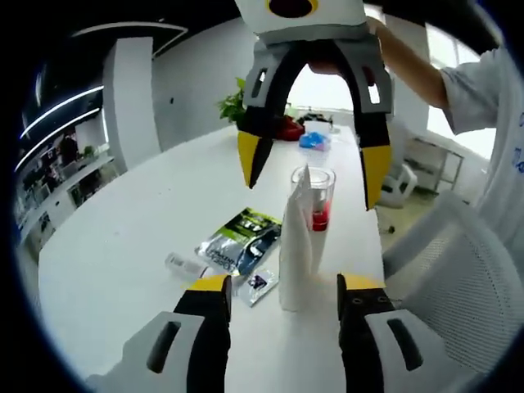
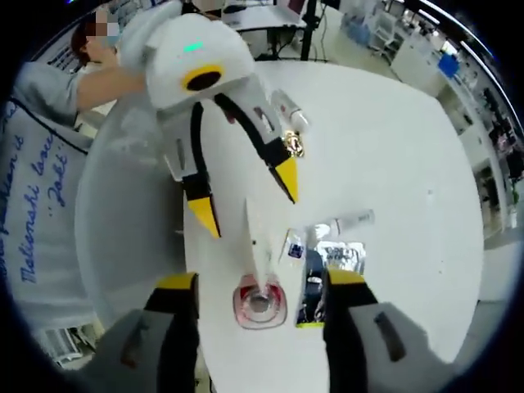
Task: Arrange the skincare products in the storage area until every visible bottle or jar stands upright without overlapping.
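Left gripper [image 1: 282, 299] wide open, nothing held, straddling the white tube [image 1: 296, 246] standing on the table [image 1: 123, 246]. Right gripper [image 2: 254, 295] gaping too, empty, hovering over the clear cup [image 1: 315, 196] just behind that tube. Foil sachets [image 1: 237, 241] lying flat beside the tube.

Large white table [image 1: 139, 237], bright windows [image 1: 438, 57] behind, white mesh chair [image 1: 458, 270], potted plant [image 1: 233, 106], ceiling light strips [image 1: 61, 106]

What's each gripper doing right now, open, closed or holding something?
Left gripper: open, empty, jaws either side of the white tube.
Right gripper: open, empty, above the clear cup.
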### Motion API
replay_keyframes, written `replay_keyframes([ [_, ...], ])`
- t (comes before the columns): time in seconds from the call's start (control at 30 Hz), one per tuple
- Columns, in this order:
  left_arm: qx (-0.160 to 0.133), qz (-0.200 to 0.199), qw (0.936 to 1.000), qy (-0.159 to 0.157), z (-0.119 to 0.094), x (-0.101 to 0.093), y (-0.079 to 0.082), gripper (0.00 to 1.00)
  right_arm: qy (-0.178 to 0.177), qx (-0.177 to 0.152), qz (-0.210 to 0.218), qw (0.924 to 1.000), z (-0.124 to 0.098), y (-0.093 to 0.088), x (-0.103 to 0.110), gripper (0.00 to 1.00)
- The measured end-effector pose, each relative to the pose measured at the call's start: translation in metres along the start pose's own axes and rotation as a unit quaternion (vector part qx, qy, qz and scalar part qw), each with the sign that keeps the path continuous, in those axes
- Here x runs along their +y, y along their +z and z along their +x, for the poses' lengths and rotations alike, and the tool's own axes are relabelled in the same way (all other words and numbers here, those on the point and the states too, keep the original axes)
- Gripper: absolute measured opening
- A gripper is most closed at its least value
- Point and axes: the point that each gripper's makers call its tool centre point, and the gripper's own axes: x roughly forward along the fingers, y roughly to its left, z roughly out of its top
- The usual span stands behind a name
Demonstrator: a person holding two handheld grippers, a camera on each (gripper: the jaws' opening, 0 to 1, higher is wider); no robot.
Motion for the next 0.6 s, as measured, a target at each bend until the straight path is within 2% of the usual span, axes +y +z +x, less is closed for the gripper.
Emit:
replay_keyframes([
  [0.33,0.008,-0.009,0.9997,0.021,-0.014,-0.001,-0.002,0.66,-0.019,-0.038,0.029,0.9986,-0.002,-0.007,0.002,0.69],
  [0.6,0.001,-0.021,0.9988,0.044,-0.029,0.003,0.0,0.78,-0.048,-0.084,0.056,0.9937,-0.008,-0.011,0.001,0.76],
])
